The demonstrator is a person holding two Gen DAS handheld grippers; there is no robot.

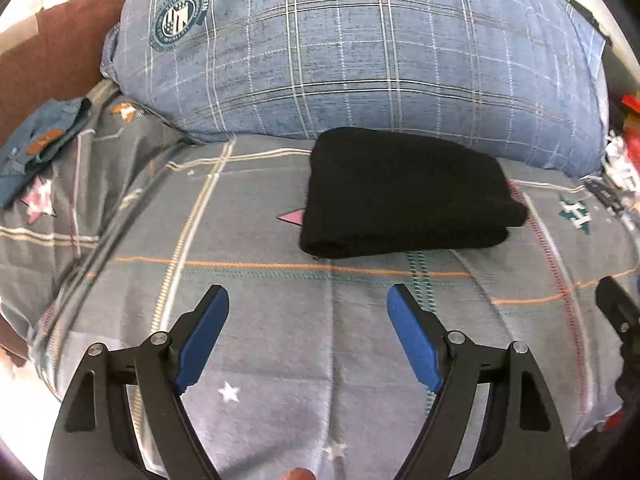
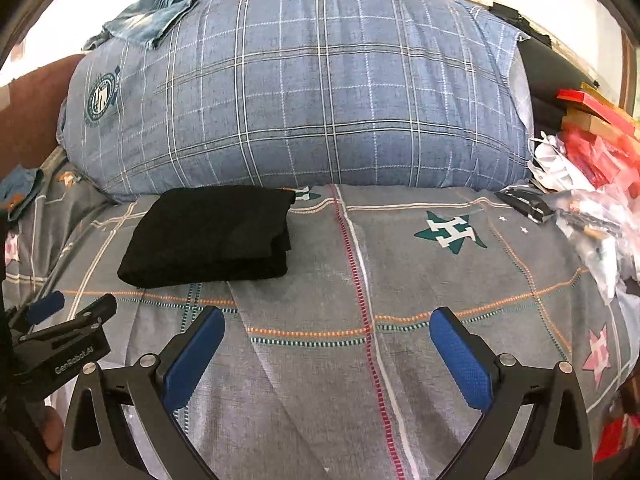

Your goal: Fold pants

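Two claws are hovering over the bed (image 1: 260,340), both spread wide and gripping nothing; the pants (image 1: 404,196) are lying as a compact black bundle against the big plaid pillow (image 1: 360,60), so the folding is looking finished. From the left claw (image 1: 308,300) the bundle is sitting at about one o'clock, close ahead; from the right claw (image 2: 328,320) it is lying at ten o'clock, farther off, its long axis running crosswise; the left is likely nearer. Only the right view is showing the bundle's stepped layered edge and the clutter of red boxes (image 2: 592,128).
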